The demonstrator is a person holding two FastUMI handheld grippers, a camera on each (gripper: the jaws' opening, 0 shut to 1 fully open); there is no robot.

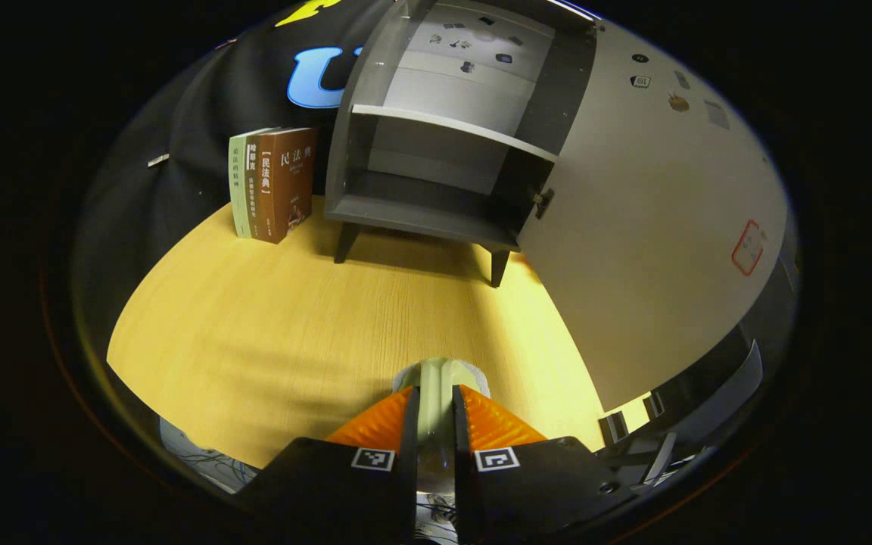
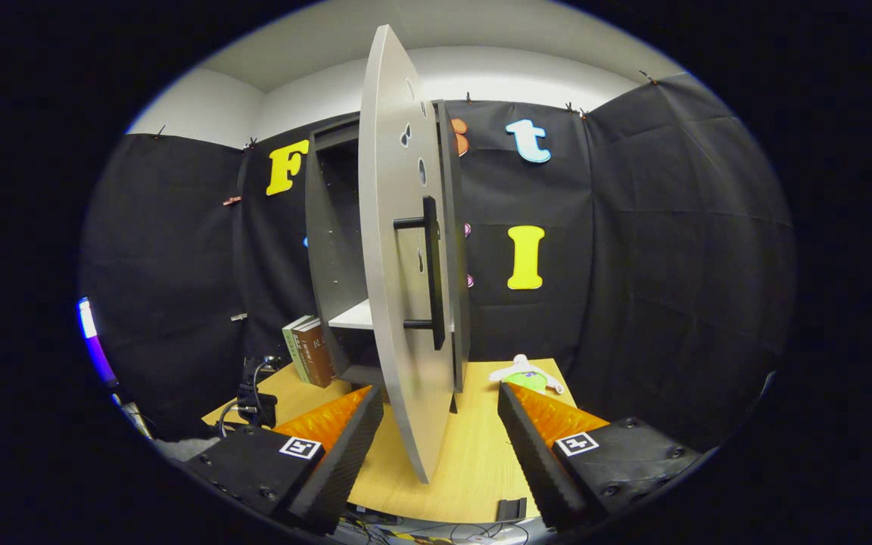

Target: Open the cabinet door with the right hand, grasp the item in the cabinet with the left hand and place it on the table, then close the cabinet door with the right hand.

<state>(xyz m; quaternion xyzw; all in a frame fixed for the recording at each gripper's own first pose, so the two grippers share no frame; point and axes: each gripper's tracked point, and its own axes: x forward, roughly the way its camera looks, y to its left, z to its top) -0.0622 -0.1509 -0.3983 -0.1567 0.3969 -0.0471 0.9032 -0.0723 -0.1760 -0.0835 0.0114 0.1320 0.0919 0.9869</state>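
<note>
In the left gripper view, the left gripper (image 1: 436,424) is closed narrow on a pale green item (image 1: 436,390), both fingers (image 1: 375,424) pressing its sides. The item's rounded pale end pokes out ahead of the fingertips, above the wooden table (image 1: 269,333); whether it touches the table I cannot tell. What the item is exactly I cannot make out.

Beyond it stands the grey cabinet (image 1: 436,182) on short dark legs, with its door (image 1: 655,242) swung wide to the right. 1 shelf (image 1: 451,125) divides the inside into an upper and a lower compartment; both look bare. A small red-outlined sticker (image 1: 746,247) sits on the door's inner face. To the left of the cabinet, 3 books (image 1: 273,182) stand upright on the table, just beside the cabinet's side wall.

In the right gripper view, the right gripper (image 2: 440,431) is spread wide, its fingers (image 2: 341,439) on either side of the door's (image 2: 406,303) lower edge without pressing it. The door is seen nearly edge-on, with a dark bar handle (image 2: 430,272) on its outer face. Behind the door, on the far part of the table (image 2: 474,462), lies a small white and green object (image 2: 524,375). The books (image 2: 307,350) show to the left, beside the cabinet (image 2: 334,257).
</note>
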